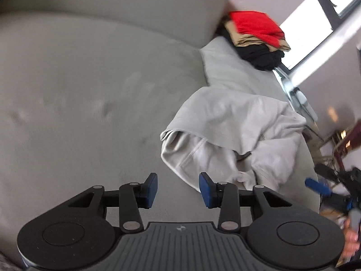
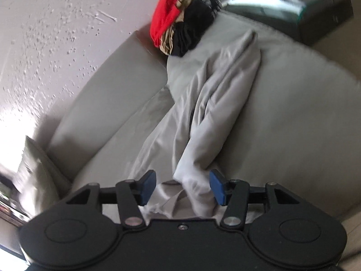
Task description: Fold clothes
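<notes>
A light grey garment [image 1: 237, 135] lies crumpled on the grey couch seat [image 1: 90, 90]. In the right wrist view the garment [image 2: 221, 90] stretches away in long folds toward the couch back. My left gripper [image 1: 178, 190] is open over bare seat, just left of the garment's near edge, with nothing between its fingers. My right gripper [image 2: 183, 187] is open, and the garment's near end lies loose between its blue pads without being pinched. The right gripper's blue finger [image 1: 320, 187] also shows at the right edge of the left wrist view.
A stack of red, tan and black clothes [image 1: 255, 33] [image 2: 180, 22] sits at the couch's far end by the backrest. A loose cushion [image 2: 38, 169] leans at the left. A dark cabinet [image 2: 327, 15] and bright window [image 1: 315, 22] lie beyond the couch. A textured wall [image 2: 56, 33] stands behind.
</notes>
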`<state>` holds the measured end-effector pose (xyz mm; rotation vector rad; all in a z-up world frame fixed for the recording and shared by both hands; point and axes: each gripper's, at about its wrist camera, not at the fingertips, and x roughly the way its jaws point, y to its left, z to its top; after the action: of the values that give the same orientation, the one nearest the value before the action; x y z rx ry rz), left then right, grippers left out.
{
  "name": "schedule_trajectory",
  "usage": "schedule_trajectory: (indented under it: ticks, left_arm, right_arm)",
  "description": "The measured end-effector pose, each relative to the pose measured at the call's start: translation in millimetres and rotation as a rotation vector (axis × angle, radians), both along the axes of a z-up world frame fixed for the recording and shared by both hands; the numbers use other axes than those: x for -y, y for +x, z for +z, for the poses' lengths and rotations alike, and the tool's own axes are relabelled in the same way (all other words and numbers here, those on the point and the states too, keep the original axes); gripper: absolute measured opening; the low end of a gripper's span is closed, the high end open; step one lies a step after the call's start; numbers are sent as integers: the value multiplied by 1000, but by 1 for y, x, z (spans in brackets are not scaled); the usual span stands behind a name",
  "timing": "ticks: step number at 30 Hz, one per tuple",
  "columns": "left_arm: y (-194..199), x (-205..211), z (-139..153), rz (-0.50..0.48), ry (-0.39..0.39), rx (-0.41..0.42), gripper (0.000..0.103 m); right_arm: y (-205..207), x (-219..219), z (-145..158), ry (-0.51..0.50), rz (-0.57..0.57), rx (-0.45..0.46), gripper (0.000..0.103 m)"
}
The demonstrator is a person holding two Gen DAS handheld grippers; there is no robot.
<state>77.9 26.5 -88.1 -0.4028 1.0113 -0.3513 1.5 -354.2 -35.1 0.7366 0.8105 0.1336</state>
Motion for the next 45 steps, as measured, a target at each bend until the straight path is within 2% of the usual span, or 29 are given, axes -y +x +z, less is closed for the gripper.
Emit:
schedule_trajectory:
  ticks: [3,6,9,14,16,20,22,24,29,34,36,37,39,41,43,45]
  left_arm:
    - [14,2,-14,30,-13,-41,41]
    - [25,-7,-22,73,-113,-70,54]
    - [35,-7,-29,61,-155,-89,58]
    - [51,-7,-36,28,-229,-100,75]
    - [52,-5,-36,19,-252,-99,76]
    - [40,-8,-43,-6,-465,-164,67]
    - [32,-6,-49,-9,-522,-194,67]
    - [30,-1,-51,-25,-513,-198,62]
    - [55,-5,-52,-36,-439,-197,38]
    - [70,3,-53,-119,-370,-181,38]
    - [76,6,-54,-134,-349,-176,33]
    - [79,7,-56,-130,-346,-180,28]
    - [81,6,-56,-103,-313,-176,1]
    - [79,5,-52,-71,-270,-150,2]
    - [69,4,-38,-46,-202,-81,2]
    - [53,-4,-19,-27,-196,-8,1]
  right_arm:
    - [-2,-1,-4,40,11,0,51]
    - [6,-2,-5,22,17,4,51]
    - [13,0,-11,36,9,8,51]
    - [18,4,-19,65,-16,-2,51]
    - [17,5,-21,68,-24,-4,51]
    - [15,10,-22,86,-38,2,52]
    - [14,12,-22,92,-41,8,52]
    - [14,13,-22,91,-40,13,52]
    - [16,13,-25,71,-43,3,52]
    - [16,16,-29,61,-56,-6,52]
    - [16,16,-31,55,-60,-12,52]
    - [16,16,-31,50,-61,-14,52]
    - [17,13,-30,24,-57,-16,52]
    - [17,10,-28,-13,-55,-15,52]
    - [18,6,-25,-52,-51,-15,52]
    - [21,0,-21,-90,-44,-16,52]
